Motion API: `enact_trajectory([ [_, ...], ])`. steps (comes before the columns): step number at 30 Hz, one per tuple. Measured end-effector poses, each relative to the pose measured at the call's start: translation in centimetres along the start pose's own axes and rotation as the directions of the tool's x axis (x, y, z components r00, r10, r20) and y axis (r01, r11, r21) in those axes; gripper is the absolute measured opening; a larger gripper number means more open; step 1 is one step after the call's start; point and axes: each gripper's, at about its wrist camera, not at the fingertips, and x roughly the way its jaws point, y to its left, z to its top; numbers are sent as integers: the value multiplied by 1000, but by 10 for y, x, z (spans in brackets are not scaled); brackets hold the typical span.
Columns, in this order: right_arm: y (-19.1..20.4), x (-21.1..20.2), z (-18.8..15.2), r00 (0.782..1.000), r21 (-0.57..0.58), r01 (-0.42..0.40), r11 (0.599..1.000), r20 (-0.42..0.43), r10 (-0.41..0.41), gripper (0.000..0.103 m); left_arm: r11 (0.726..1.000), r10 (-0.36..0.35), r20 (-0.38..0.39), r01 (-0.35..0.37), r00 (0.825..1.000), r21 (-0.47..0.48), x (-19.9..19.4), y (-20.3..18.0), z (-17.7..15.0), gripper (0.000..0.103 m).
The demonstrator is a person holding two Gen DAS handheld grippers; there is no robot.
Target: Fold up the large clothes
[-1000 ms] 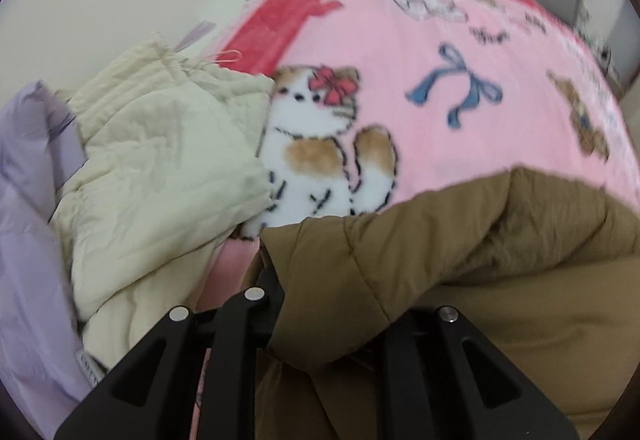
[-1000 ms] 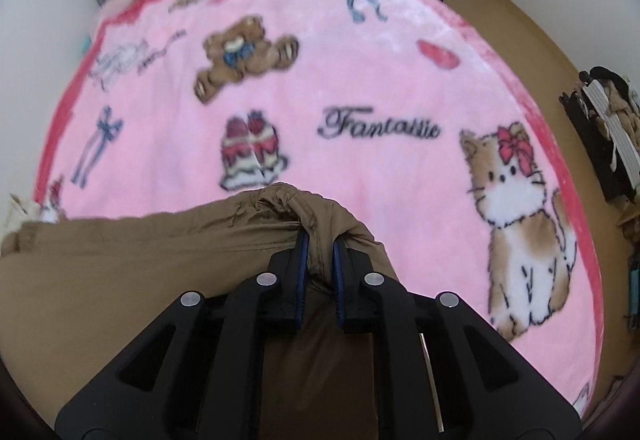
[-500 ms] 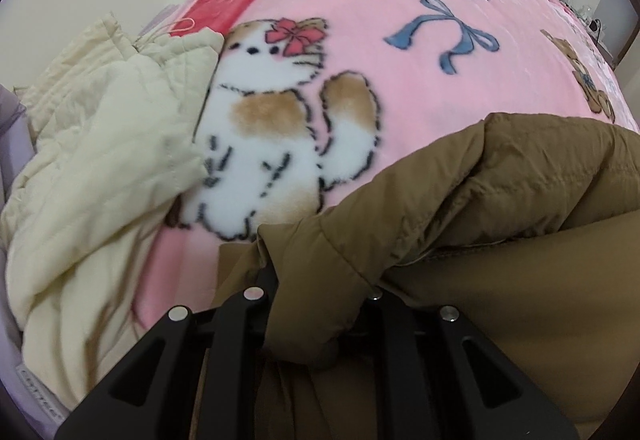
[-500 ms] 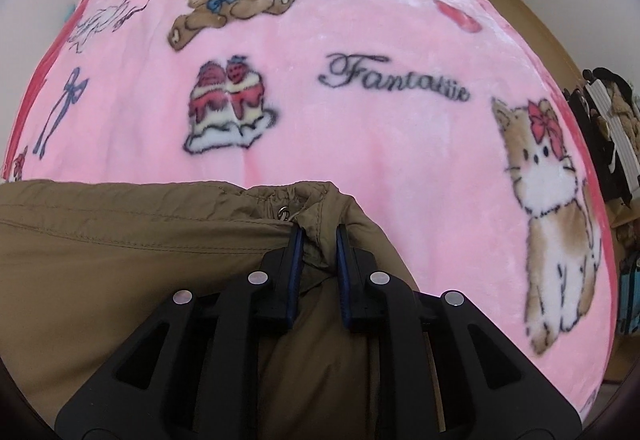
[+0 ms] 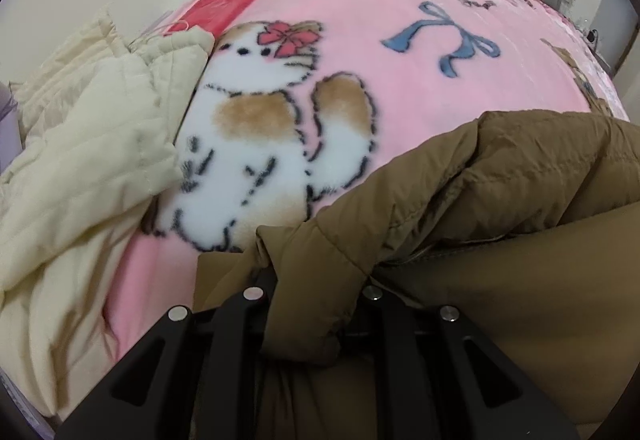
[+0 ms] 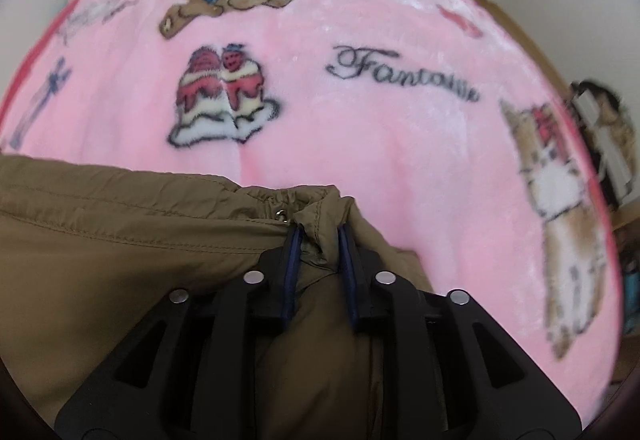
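A: How is the left gripper [image 5: 316,280] posed?

B: It is pitched steeply down toward the bed. Its fingertips are buried under a puffy fold of the brown padded jacket [image 5: 500,200]; the fingers are pressed almost together, and the fold draped over them is taken to be pinched, though the pads themselves are hidden.

A: And the right gripper [image 6: 318,236]?

B: It is tilted down at much the same steep angle. A bunched corner of the brown padded jacket [image 6: 120,240] stands between its blue-lined fingers [image 6: 291,260], beside a small metal snap [image 6: 282,215]. The jaws are opening; whether the pads are touching the cloth cannot be told.

A: Where is the jacket lying?

B: It is spread across the near edge of the pink plush blanket printed with cats, bears and cakes [image 6: 360,128], which is also seen from the left side [image 5: 360,40]. A cream quilted garment [image 5: 92,144] is heaped just left of the jacket, apart from it.
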Motion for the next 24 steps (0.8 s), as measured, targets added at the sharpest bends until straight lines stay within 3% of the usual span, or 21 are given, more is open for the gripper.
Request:
enact_trajectory([
  [3,-11,-27,5,1000,15,-2,1000,9,2,32,998,-58,-3,58,998,5,-22,18,7,19],
  [4,-18,-41,5,998,46,-39,998,47,37,41,998,-67,10,67,998,0,-31,23,9,21],
  [5,-25,-58,5,992,71,-82,994,99,75,58,996,-83,41,84,996,-5,-47,32,11,25],
  [7,-38,-98,1,965,102,-153,983,230,127,69,994,-110,97,110,989,5,-68,43,13,31],
  [9,-43,-130,-3,940,83,-194,977,301,161,71,988,-152,157,150,976,24,-92,54,16,41],
  [10,-43,-144,-5,932,58,-199,978,318,171,73,985,-173,187,171,967,24,-102,60,17,72],
  [11,-43,-153,-6,925,36,-209,977,333,186,75,986,-161,255,166,954,1,-117,70,18,97],
  [12,-42,-166,-11,910,1,-236,972,351,220,75,984,-162,314,175,936,-14,-130,77,19,98],
  [14,-39,-186,-23,884,-73,-291,954,361,297,75,968,-234,323,251,917,-12,-144,89,27,98],
  [17,-29,-201,-40,865,-144,-342,929,338,371,75,960,-268,314,281,911,5,-159,91,29,98],
  [21,-12,-206,-71,847,-244,-374,895,303,436,75,904,-421,270,376,866,204,-170,53,-6,98],
  [23,-3,-203,-81,828,-277,-402,873,298,476,74,880,-441,238,365,865,302,-166,27,-25,98],
  [24,2,-201,-84,831,-285,-398,872,291,474,74,878,-430,234,343,872,335,-160,13,-34,98],
])
